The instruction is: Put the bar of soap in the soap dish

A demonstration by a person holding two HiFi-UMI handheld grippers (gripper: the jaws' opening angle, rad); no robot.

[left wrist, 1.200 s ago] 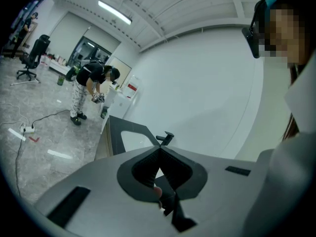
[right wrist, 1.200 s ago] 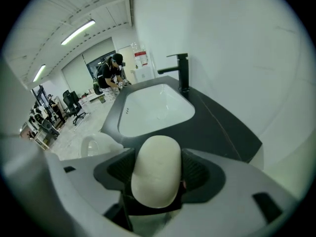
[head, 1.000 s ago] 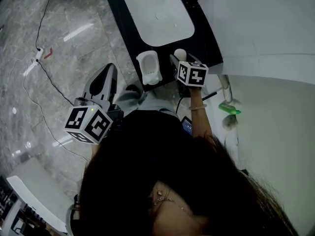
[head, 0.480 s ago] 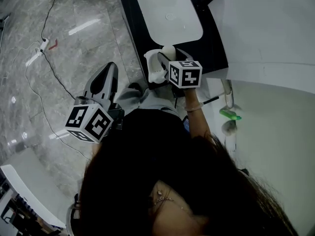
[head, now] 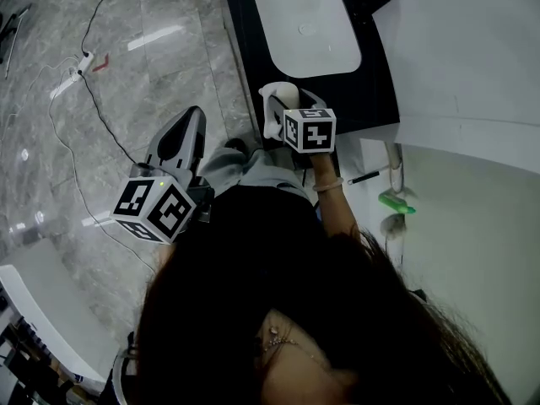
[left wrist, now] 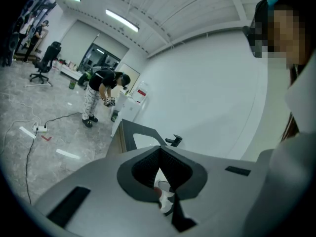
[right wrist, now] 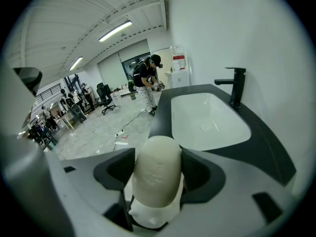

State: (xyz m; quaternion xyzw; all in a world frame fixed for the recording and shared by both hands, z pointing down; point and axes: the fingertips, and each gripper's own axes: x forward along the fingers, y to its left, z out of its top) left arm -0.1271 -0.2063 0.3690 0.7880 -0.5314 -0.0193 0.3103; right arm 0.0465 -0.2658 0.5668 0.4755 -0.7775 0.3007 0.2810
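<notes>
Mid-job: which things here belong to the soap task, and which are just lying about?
Job: bar of soap, clamped in the right gripper; soap dish under it.
Lying about: sink basin; black faucet; green item; floor power strip; left gripper, shut, idle.

**Bright Hall, Darker Head View**

Ceiling strip lights (right wrist: 114, 31) lit the hall evenly and whitely. The head view was dimmer, with pale streaks of glare on the polished floor (head: 156, 38). Both gripper views bowed strongly toward black, rounded corners. The bar of soap (right wrist: 157, 174), close to the lens, looked slightly soft.
</notes>
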